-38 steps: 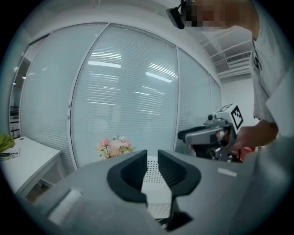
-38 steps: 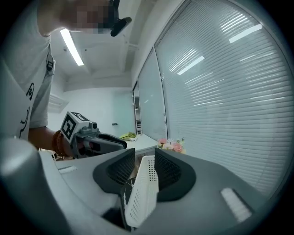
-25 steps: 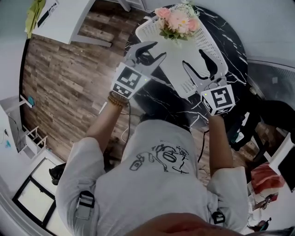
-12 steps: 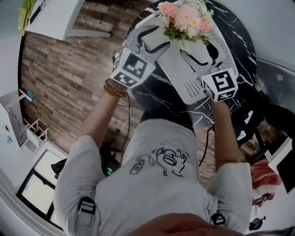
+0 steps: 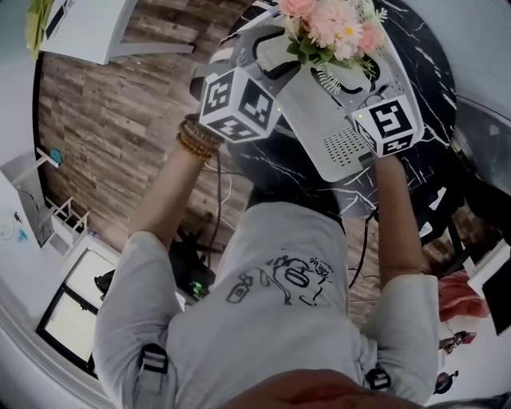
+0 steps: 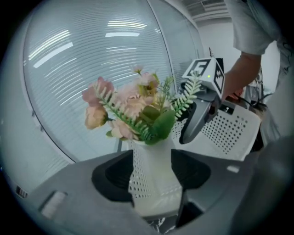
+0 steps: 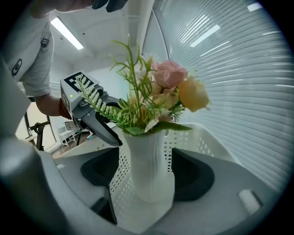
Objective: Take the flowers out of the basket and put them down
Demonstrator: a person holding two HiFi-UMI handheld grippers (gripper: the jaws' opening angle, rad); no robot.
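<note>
A bunch of pink and peach flowers (image 5: 331,28) with green fern leaves stands in a white ribbed vase (image 7: 147,170) inside a white perforated basket (image 5: 335,144) on the black marble table (image 5: 423,88). My left gripper (image 5: 275,56) reaches in from the left of the flowers (image 6: 133,108), its jaws opening. A corner of the basket (image 6: 151,183) lies between them, unpressed. My right gripper (image 5: 355,76) comes from the right, jaws also opening, with the vase and basket wall between them and the flowers (image 7: 161,92) above. Each gripper appears in the other's view, the right gripper (image 6: 202,110) and the left gripper (image 7: 92,114).
The round table stands on a wood plank floor (image 5: 120,144), with a white desk (image 5: 96,24) at the far left. A window with horizontal blinds (image 6: 92,69) is behind the flowers. Dark chairs and clutter (image 5: 471,208) lie to the right.
Both grippers have moved forward from the basket's near edge to either side of the flowers. Their jaws now stand wider apart.
</note>
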